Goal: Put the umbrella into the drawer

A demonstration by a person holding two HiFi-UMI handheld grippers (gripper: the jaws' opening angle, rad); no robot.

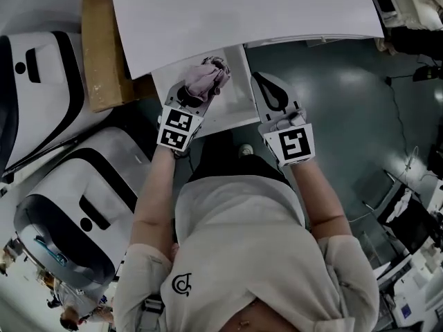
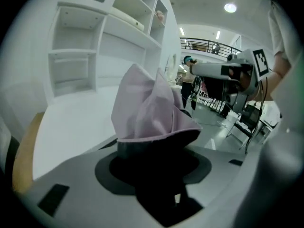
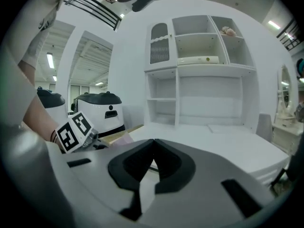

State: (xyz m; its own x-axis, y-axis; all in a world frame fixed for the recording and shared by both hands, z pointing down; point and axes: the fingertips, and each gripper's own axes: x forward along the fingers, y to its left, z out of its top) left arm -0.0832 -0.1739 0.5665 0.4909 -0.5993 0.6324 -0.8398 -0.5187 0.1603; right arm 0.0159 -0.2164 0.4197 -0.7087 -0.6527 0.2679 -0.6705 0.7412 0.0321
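Observation:
In the head view my left gripper (image 1: 199,90) is shut on a folded pale pink umbrella (image 1: 210,77). The bundle hangs over the pulled-out white drawer (image 1: 235,109) under the desk. The left gripper view shows the pink fabric (image 2: 151,109) bunched up between my left gripper's (image 2: 153,148) dark pads, hiding most of what lies beyond. My right gripper (image 1: 268,90) hovers at the drawer's right edge, jaws together with nothing in them. In the right gripper view my right gripper's (image 3: 153,149) tips meet, and the left gripper's marker cube (image 3: 75,131) shows at the left.
The white desk top (image 1: 242,12) spans the top of the head view. A brown board (image 1: 104,47) leans at its left. Two white-and-black machines (image 1: 69,206) stand on the left. Behind the desk rises a white shelf unit (image 3: 199,70). Grey-green floor (image 1: 346,102) lies to the right.

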